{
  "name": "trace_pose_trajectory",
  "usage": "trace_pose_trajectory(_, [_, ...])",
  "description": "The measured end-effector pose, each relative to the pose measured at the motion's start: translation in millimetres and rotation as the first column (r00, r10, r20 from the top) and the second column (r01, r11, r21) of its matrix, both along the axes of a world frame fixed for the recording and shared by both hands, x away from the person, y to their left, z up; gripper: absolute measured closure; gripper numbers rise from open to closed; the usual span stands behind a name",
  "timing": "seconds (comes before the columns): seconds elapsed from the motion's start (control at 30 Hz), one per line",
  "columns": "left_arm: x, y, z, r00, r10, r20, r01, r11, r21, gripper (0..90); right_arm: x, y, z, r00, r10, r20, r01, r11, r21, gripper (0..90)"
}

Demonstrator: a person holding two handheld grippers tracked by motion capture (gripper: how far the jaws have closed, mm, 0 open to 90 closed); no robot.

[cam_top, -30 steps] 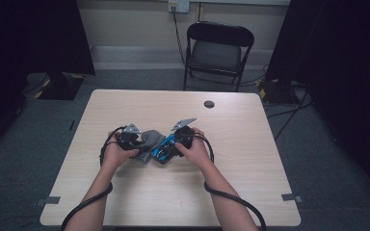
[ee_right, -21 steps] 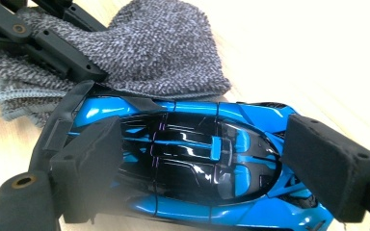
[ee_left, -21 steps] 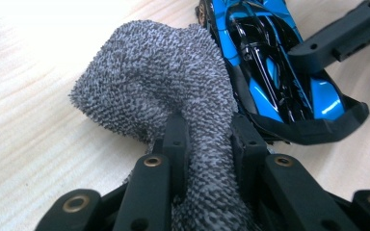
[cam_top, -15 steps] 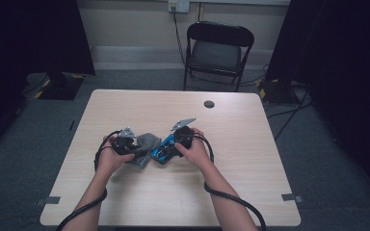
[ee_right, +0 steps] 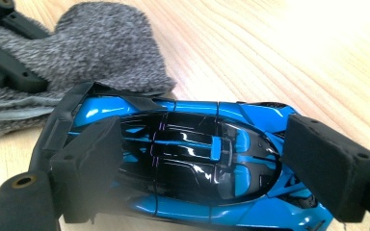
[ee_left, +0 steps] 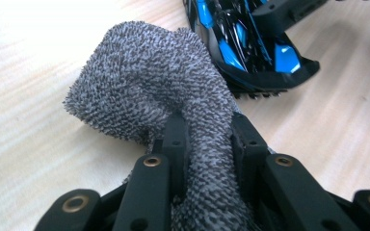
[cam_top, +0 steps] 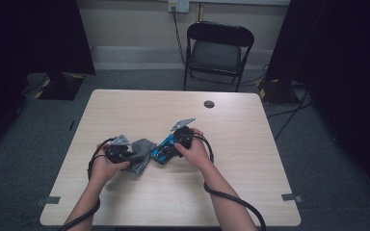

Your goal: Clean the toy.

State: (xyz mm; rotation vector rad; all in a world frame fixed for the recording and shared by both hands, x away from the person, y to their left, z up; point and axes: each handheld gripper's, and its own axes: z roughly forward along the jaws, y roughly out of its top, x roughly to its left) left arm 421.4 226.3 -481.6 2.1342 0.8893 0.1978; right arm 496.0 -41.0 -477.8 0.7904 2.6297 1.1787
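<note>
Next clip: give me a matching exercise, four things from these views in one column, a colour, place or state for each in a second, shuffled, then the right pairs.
Things:
1. cloth
2. toy car
3. chair
4. left gripper

Descriptions:
A. blue and black, between the pads of the right gripper
B. folding, beyond the far edge of the table
C. grey and nubbly
D. shut on fabric

Pairs: 1-C, 2-A, 3-B, 4-D
</note>
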Motion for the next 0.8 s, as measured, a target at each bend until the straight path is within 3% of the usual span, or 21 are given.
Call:
trace_pose_trajectory(0.53, [-33.7,11.7,4.4,0.9989,-0.041,-0.021,0.041,0.9991,0.011,72.2,-0.8,0.3,0.3,1.0000,-0.009,-0.001,0.009,1.000,-0.003,13.8])
trace_pose_trajectory(0.8, [-48.8,20.9,15.1,0.9989,-0.034,-0.032,0.033,0.9991,-0.025,71.5,-0.8,0.0,0.1,1.0000,-0.007,0.002,0.007,1.000,0.000,13.8])
